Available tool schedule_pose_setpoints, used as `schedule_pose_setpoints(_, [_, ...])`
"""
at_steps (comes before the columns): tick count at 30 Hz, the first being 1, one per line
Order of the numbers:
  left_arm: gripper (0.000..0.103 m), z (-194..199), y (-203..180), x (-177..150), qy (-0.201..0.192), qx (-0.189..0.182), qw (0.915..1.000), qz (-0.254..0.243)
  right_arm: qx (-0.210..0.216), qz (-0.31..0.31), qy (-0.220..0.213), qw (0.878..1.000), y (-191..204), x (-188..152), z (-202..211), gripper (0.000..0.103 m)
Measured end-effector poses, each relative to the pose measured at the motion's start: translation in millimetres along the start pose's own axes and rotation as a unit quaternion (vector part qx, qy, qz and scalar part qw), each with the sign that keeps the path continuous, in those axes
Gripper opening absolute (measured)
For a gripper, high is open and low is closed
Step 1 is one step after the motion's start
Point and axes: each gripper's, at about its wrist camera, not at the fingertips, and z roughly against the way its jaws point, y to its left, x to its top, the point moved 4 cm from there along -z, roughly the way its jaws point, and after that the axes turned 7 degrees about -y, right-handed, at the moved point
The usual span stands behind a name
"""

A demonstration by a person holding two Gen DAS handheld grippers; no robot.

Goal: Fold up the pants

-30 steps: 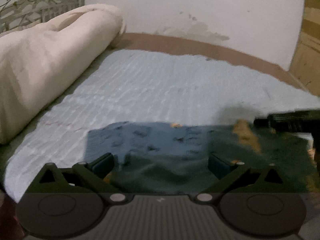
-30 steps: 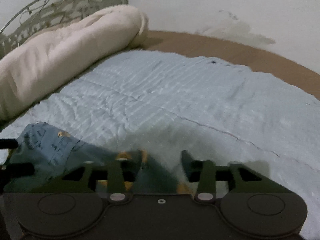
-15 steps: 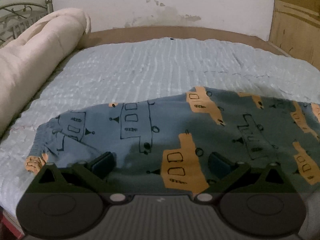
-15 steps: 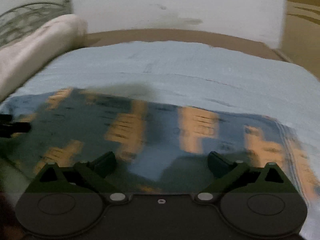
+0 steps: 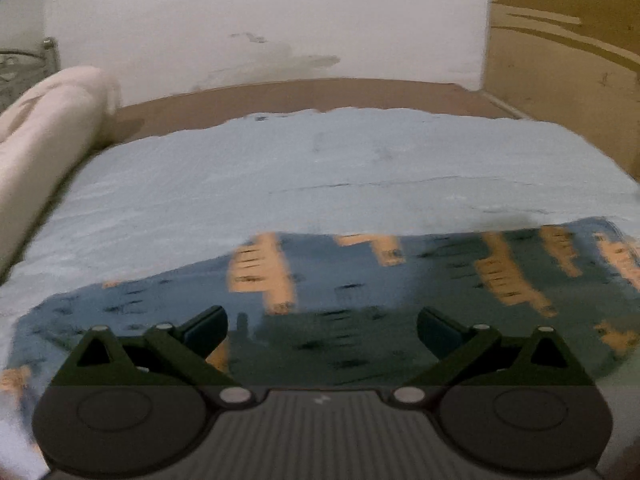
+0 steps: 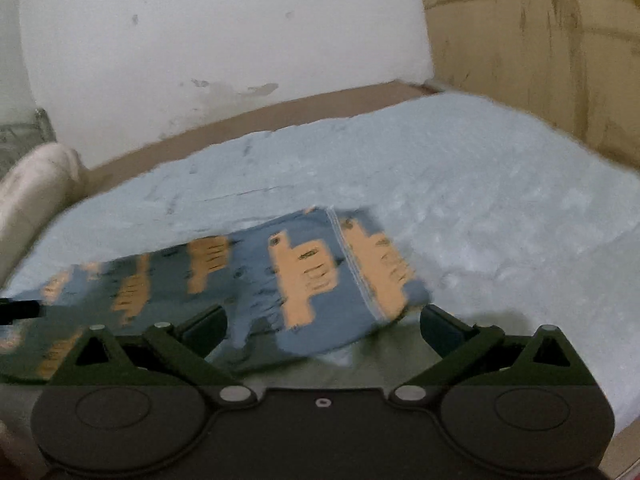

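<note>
Blue pants with orange truck prints lie spread across the near part of a light blue bedspread; they show in the left wrist view and in the right wrist view. My left gripper is open and empty, hovering over the pants' left half. My right gripper is open and empty over the pants' right end, where a stitched hem shows. The tip of the left gripper pokes in at the right wrist view's left edge. Both views are motion-blurred.
A rolled cream duvet lies along the bed's left side. A brown bed frame and a white wall stand behind. A wooden panel stands at the right. The bedspread stretches beyond the pants.
Both views have swung to the right. The right gripper, narrow a second ago, is now wide open. The pants went from a bunched heap to spread flat.
</note>
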Motion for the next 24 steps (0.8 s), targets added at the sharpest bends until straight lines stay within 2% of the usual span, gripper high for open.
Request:
schedule_pose_setpoints(5, [0.103,-12.4,-39.5,0.1,0.009,-0.050,0.9987,-0.003,0.044,-0.029,0.013,0.999,-0.4,-7.9,1.6,0.102])
schedule_pose_setpoints(8, [0.103,-19.7,-56.2,-1.0,0.018,-0.072,0.9972,0.001,0.047,-0.028,0.020,0.998,-2.6,-9.5,-6.1,0.102])
schedule_pose_setpoints(13, [0.103,-36.1,-73.7,-5.6,0.041,-0.073,0.9965,-0.008,0.046,-0.066,0.008,0.997,-13.3,-4.8,-15.9,0.102])
schedule_pose_setpoints(18, [0.103,-45.1,-76.7,-9.9,0.054,-0.066,0.9963,-0.012,0.048,-0.141,-0.033,0.988,-25.3,-1.5,-22.9,0.102])
schedule_pose_setpoints(21, [0.103,-41.7,-74.1,-6.9,0.054,-0.070,0.9960,-0.009,0.052,-0.184,-0.060,0.980,-30.5,0.5,-20.1,0.096])
schedule_pose_setpoints(23, [0.103,-41.7,-72.3,-4.6,0.055,-0.071,0.9959,-0.003,0.052,-0.214,-0.076,0.973,-35.7,1.1,-18.1,0.087])
schedule_pose_setpoints(24, [0.103,-41.4,-71.1,-3.4,0.055,-0.071,0.9959,0.000,0.052,-0.230,-0.083,0.968,-39.2,1.0,-17.4,0.079])
